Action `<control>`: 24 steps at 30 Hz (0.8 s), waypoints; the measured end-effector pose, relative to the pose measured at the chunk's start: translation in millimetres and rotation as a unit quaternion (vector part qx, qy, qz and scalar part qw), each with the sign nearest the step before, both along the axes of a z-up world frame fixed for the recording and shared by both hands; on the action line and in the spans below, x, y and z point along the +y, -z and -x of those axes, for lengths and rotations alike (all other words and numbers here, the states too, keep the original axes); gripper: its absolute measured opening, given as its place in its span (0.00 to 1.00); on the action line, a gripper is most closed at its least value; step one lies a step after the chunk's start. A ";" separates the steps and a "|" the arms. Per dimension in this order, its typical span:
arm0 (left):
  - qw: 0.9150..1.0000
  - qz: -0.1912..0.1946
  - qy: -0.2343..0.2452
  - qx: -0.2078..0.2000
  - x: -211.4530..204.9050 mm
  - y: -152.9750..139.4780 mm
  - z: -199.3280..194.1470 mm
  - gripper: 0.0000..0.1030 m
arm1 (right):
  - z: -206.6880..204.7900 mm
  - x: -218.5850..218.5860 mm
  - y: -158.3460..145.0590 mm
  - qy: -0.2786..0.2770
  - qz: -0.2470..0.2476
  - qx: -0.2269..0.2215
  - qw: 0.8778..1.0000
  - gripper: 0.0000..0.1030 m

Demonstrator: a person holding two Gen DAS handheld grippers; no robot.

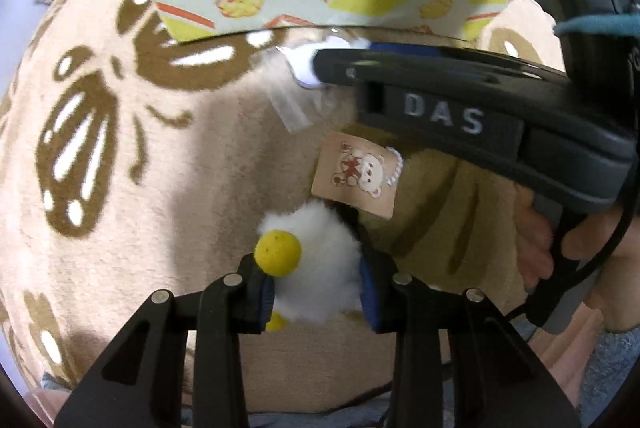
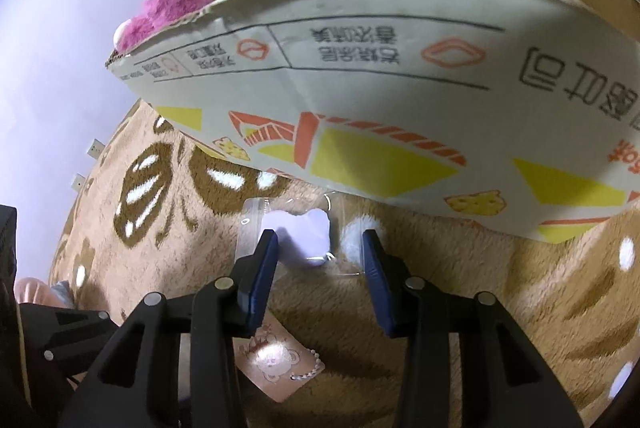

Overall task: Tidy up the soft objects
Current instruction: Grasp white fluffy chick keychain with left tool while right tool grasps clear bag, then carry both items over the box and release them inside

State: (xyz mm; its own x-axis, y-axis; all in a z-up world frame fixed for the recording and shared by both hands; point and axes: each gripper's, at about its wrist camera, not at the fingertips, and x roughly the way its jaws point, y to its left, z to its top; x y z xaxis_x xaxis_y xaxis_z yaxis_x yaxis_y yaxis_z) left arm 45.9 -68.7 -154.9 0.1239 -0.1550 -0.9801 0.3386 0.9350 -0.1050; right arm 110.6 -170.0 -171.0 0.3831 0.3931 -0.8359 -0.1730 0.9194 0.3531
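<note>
Left tool (image 1: 318, 292) clamped on a white fluffy toy (image 1: 324, 268) with yellow ball, above the patterned blanket (image 1: 120, 188), right tool (image 2: 320, 268) spread open around a bagged lilac piece (image 2: 304, 236), only the right view showing a pink plush (image 2: 172, 8) in the cardboard box (image 2: 360, 88) beyond.

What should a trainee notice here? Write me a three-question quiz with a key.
1. True or false: the left gripper is shut on the white fluffy toy.
2. Which colour is the plush that shows inside the cardboard box? A green, B pink, C blue.
3. Fill in: the fingers of the right gripper stand ___ on either side of the pale purple packet lying on the blanket.

Key: 1 true; 2 B; 3 open.
</note>
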 end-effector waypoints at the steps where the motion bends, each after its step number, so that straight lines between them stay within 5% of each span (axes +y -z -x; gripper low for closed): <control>1: 1.000 -0.005 -0.004 -0.006 2.2 -1.3 -0.6 0.32 | 0.0 -0.7 -0.2 0.001 -0.001 0.000 1.000 0.39; 9: 0.998 -0.038 -0.024 -0.039 16.6 -9.4 -8.7 0.32 | 3.4 -23.1 -10.0 0.012 -0.003 -0.005 1.000 0.21; 12: 0.998 -0.044 -0.025 -0.049 26.5 -12.4 -12.9 0.32 | 6.5 -19.8 -17.1 0.008 0.013 -0.021 1.000 0.04; 24: 0.992 -0.059 -0.043 -0.099 18.6 -50.8 -15.6 0.32 | 23.1 -14.5 -40.8 0.009 0.018 -0.056 0.998 0.02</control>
